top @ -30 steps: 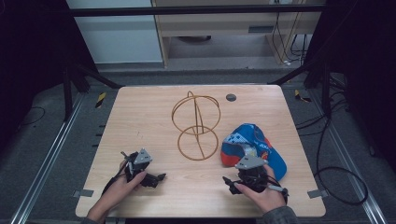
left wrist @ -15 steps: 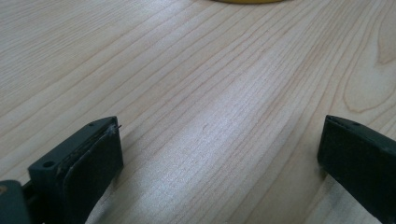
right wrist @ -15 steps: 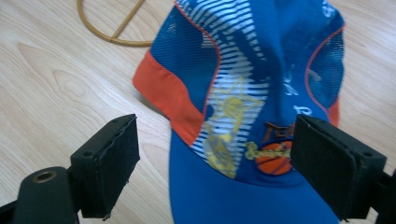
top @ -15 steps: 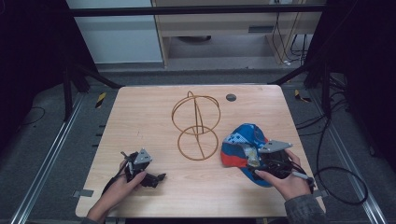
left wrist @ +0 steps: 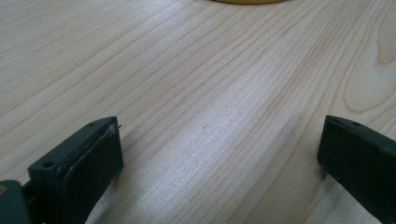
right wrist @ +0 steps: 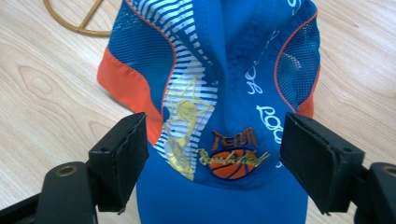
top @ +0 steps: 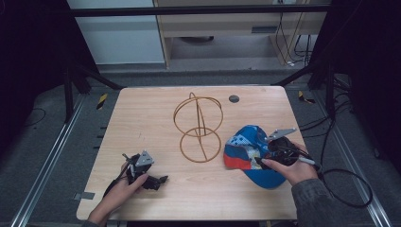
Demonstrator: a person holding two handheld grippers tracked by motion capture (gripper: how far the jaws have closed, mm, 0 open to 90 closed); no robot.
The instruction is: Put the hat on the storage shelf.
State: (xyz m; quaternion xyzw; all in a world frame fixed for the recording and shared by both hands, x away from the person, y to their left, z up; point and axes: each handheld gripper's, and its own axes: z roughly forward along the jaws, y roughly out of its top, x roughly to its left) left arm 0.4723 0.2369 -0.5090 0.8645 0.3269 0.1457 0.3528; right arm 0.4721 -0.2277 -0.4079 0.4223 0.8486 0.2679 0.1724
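A blue cap (top: 248,151) with orange side panels and a basketball badge (right wrist: 233,161) lies at the table's right front. My right gripper (top: 267,153) hovers over the cap's front. Its jaws (right wrist: 215,140) stand on either side of the badge and have just been closing a little; the pads do not press the cloth. A gold wire stand (top: 198,127), a ring base with upright hoops, stands mid-table just left of the cap. My left gripper (top: 153,181) rests at the front left, jaws (left wrist: 222,135) wide apart over bare wood.
The wooden table (top: 142,118) has a small dark disc (top: 233,99) near its far edge. A black cable (top: 340,184) trails from the right gripper off the table's right side. Dark floor and metal rails surround the table.
My right hand has moved from the table's front edge to the right and up over the cap, turning the gripper toward it. The left hand has kept still.
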